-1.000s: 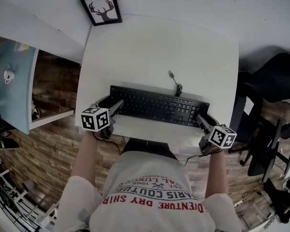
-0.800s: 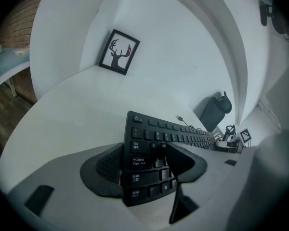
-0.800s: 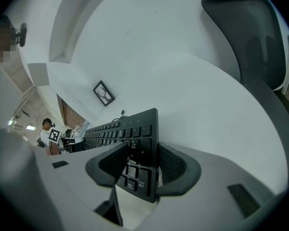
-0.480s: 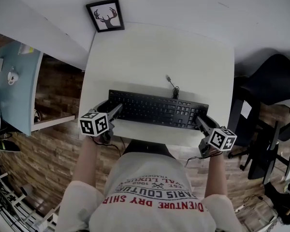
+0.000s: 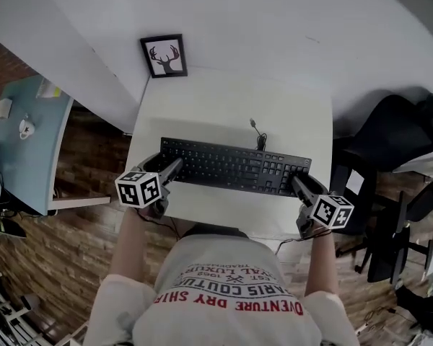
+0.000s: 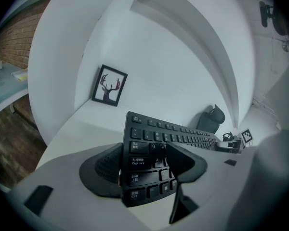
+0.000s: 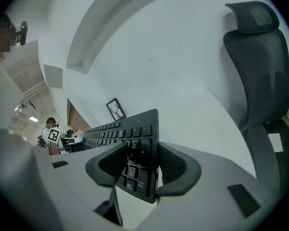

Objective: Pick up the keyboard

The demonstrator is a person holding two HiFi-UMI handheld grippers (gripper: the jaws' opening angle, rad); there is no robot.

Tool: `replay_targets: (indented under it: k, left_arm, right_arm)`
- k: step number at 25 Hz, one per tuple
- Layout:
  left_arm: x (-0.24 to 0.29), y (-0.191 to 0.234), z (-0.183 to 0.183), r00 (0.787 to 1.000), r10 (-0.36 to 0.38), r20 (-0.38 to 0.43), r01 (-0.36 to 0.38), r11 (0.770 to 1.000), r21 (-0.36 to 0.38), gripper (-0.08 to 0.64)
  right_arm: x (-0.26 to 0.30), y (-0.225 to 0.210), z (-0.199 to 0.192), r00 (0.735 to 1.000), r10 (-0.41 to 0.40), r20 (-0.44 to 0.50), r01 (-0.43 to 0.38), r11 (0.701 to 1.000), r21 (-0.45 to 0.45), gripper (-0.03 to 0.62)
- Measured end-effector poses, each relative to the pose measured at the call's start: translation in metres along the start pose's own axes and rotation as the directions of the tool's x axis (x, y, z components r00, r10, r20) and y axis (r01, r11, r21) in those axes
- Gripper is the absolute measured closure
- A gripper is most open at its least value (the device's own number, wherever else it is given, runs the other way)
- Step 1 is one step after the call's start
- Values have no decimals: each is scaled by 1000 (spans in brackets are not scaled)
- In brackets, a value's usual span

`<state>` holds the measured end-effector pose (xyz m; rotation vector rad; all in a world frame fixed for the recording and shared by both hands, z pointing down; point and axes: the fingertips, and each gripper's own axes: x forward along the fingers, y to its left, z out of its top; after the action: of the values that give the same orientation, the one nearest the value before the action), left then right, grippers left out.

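A black keyboard stretches across the near half of the white table, with its loose cable trailing toward the back. My left gripper is shut on the keyboard's left end. In the left gripper view one pad lies on the keys and the other sits behind the board. My right gripper is shut on the right end, clamping the number-pad corner between both pads. The board looks tilted in both grips. Whether it touches the table I cannot tell.
A framed deer picture leans against the wall at the table's back left corner. A black office chair stands to the right of the table. A pale blue side table stands at the left over a brick-pattern floor.
Both grippers stay shut on the keyboard's ends. The table now looks smaller and farther back in the head view, while the keyboard keeps about the same size.
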<state>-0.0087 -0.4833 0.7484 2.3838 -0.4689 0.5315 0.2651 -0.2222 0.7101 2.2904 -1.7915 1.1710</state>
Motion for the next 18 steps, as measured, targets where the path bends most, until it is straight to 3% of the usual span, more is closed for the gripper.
replay_targets:
  k: [9,18]
  left_arm:
    - [-27,-20,89,988,-38,148,24,995,98,268]
    - [-59,-45,162,958,-78,276,26,982,189,268]
  right_arm:
    - [-13,39,78,993,40,115,-29,995,-96,382]
    - [-32,74,141,971,89,220,-53,985,-167,382]
